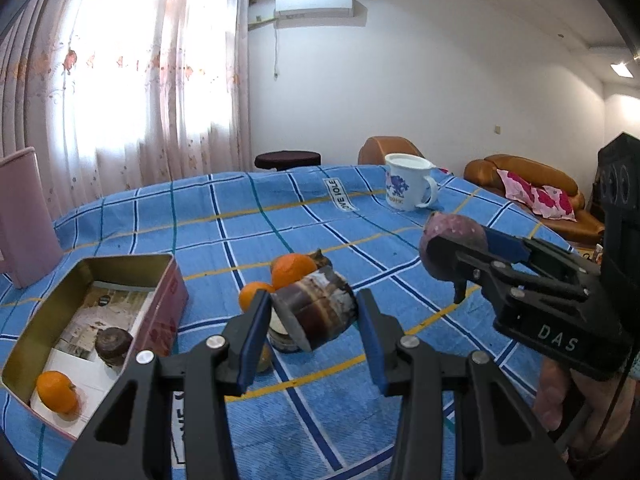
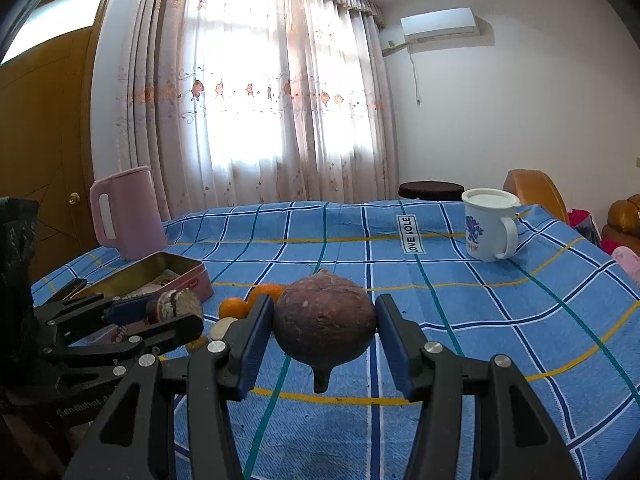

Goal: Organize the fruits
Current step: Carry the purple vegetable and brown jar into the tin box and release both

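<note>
My left gripper [image 1: 316, 312] is shut on a brown and white striped chunk [image 1: 320, 312] and holds it above the blue checked cloth; the chunk also shows in the right wrist view [image 2: 176, 306]. My right gripper [image 2: 324, 332] is shut on a round purple-brown fruit [image 2: 324, 320], also lifted; it shows in the left wrist view [image 1: 456, 248]. A pink tin [image 1: 160, 320] at the left holds an orange [image 1: 56, 392] and a dark round fruit [image 1: 114, 344]. Two oranges [image 1: 292, 270] and other small fruits lie on the cloth behind the chunk.
A white mug [image 2: 490, 226] with a blue print stands at the far right of the table. A pink jug [image 2: 124, 216] stands at the far left behind the tin. A label strip [image 2: 410, 234] lies on the cloth. Sofas stand beyond the table's right edge.
</note>
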`<move>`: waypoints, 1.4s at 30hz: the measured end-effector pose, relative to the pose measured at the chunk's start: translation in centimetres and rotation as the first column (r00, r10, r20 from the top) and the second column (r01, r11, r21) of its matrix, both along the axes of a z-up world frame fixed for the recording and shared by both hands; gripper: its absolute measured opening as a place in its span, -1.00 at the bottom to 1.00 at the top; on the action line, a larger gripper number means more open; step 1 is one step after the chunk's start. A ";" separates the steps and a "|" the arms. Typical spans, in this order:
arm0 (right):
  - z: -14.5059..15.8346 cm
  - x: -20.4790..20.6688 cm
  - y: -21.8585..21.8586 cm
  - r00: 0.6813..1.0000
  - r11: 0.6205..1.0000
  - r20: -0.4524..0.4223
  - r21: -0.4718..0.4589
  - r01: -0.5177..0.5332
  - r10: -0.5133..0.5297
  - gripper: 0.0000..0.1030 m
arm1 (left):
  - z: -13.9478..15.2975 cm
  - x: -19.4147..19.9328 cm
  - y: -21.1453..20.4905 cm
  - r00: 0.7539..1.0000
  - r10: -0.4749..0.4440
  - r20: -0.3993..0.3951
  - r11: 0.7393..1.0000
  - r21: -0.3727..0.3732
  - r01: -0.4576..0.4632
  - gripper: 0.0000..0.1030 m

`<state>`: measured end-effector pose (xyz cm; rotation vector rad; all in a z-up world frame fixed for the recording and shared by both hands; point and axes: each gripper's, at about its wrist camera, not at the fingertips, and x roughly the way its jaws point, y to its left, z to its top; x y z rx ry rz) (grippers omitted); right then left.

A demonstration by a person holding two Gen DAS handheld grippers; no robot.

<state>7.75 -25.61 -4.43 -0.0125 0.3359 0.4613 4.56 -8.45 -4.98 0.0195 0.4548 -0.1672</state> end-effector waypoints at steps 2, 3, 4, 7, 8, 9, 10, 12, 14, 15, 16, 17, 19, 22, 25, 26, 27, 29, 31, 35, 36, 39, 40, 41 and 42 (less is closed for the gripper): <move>0.0 -0.1 0.0 1.000 1.000 0.005 -0.001 0.002 -0.002 0.05 | 0.1 -0.1 0.0 1.000 0.005 0.010 1.000 0.004 -0.005 -0.12; 0.1 -0.1 0.0 1.000 1.000 0.008 -0.003 0.002 -0.002 0.05 | 0.2 -0.2 0.0 1.000 0.008 0.014 1.000 0.007 -0.008 -0.12; 0.1 -0.1 0.1 1.000 1.000 0.011 -0.006 0.004 -0.004 0.05 | 0.3 -0.2 0.0 1.000 0.011 0.018 1.000 0.011 -0.011 -0.12; 0.1 -0.3 0.1 1.000 1.000 0.021 -0.010 0.007 -0.007 0.05 | 0.4 -0.3 0.1 0.999 0.015 0.029 1.000 0.015 -0.016 -0.12; 0.1 -0.3 0.1 1.000 1.000 0.021 -0.010 0.007 -0.007 0.05 | 0.4 -0.4 0.1 0.999 0.017 0.033 1.000 0.016 -0.018 -0.12; 0.1 -0.4 0.2 1.000 1.000 0.026 -0.012 0.008 -0.008 0.05 | 0.5 -0.4 0.1 0.999 0.019 0.040 1.000 0.018 -0.020 -0.12; 0.2 -0.6 0.2 0.999 1.000 0.036 -0.013 0.010 -0.009 0.05 | 0.5 -0.6 0.1 0.999 0.020 0.043 1.000 0.020 -0.021 -0.12; 0.3 -0.7 0.3 0.999 1.000 0.044 -0.013 0.010 -0.010 0.05 | 0.8 -0.9 0.0 0.998 0.024 0.062 0.999 0.032 -0.026 -0.12; 0.6 -0.9 0.5 0.998 1.000 0.057 -0.016 0.012 -0.011 0.05 | 1.0 -1.0 0.0 0.997 0.028 0.076 0.999 0.037 -0.031 -0.12; 0.8 -1.0 0.6 0.998 1.000 0.061 -0.018 0.012 -0.011 0.05 | 1.1 -1.1 0.1 0.996 0.029 0.079 0.999 0.036 -0.032 -0.12; 0.9 -1.0 0.7 0.998 1.000 0.064 -0.019 0.011 -0.010 0.05 | 1.2 -1.1 0.3 0.996 0.033 0.082 0.999 0.034 -0.036 -0.12; 1.2 -0.9 1.0 0.998 1.000 0.064 -0.026 0.004 -0.002 0.05 | 1.2 -1.0 0.5 0.996 0.036 0.084 0.999 0.032 -0.038 -0.12; 1.2 -0.8 1.1 0.998 1.000 0.064 -0.029 0.002 0.000 0.05 | 1.3 -1.1 0.8 0.995 0.041 0.086 0.999 0.030 -0.043 -0.12; 1.6 -0.6 1.7 0.998 0.999 0.069 -0.037 -0.008 0.011 0.05 | 1.5 -1.0 1.6 0.994 0.056 0.090 0.998 0.023 -0.058 -0.12; 2.2 -0.3 2.9 0.997 0.998 0.077 -0.053 -0.024 0.028 0.05 | 1.7 -1.0 2.7 0.993 0.077 0.090 0.997 0.014 -0.079 -0.12; 2.5 0.0 3.4 0.996 0.998 0.073 -0.051 -0.039 0.043 0.05 | 1.7 -0.9 3.2 0.992 0.087 0.087 0.996 0.011 -0.088 -0.12; 2.8 0.2 4.3 0.995 0.997 0.072 -0.056 -0.058 0.062 0.05 | 1.7 -0.9 3.6 0.992 0.092 0.084 0.996 0.009 -0.093 -0.12; 3.0 0.4 5.3 0.994 0.995 0.069 -0.064 -0.082 0.086 0.05 | 1.7 -0.8 4.5 0.991 0.108 0.079 0.994 0.004 -0.109 -0.12; 3.0 0.4 5.8 0.993 0.994 0.064 -0.065 -0.093 0.097 0.05 | 1.6 -0.6 5.5 0.990 0.121 0.067 0.993 -0.002 -0.122 -0.12; 3.2 1.1 8.8 0.987 0.985 0.036 -0.078 -0.152 0.155 0.05 | 1.4 -0.5 7.2 0.988 0.144 0.056 0.990 -0.018 -0.143 -0.12; 3.3 1.3 9.4 0.985 0.983 0.027 -0.078 -0.166 0.169 0.05 | 1.4 -0.5 7.8 0.987 0.154 0.055 0.988 -0.025 -0.153 -0.12; 3.3 1.6 10.5 0.982 0.979 0.018 -0.080 -0.185 0.187 0.05 | 1.5 -0.5 9.5 0.983 0.176 0.049 0.984 -0.047 -0.173 -0.12; 3.3 1.7 11.0 0.981 0.978 0.015 -0.083 -0.192 0.194 0.05 | 1.6 -0.5 10.1 0.981 0.187 0.048 0.981 -0.052 -0.185 -0.12; 3.3 1.9 12.3 0.977 0.974 0.006 -0.087 -0.211 0.212 0.05 | 1.6 -0.5 10.7 0.979 0.196 0.046 0.979 -0.058 -0.193 -0.12; 3.3 1.9 12.3 0.977 0.974 0.006 -0.087 -0.211 0.212 0.05 | 1.7 -0.5 11.2 0.979 0.201 0.042 0.978 -0.066 -0.198 -0.12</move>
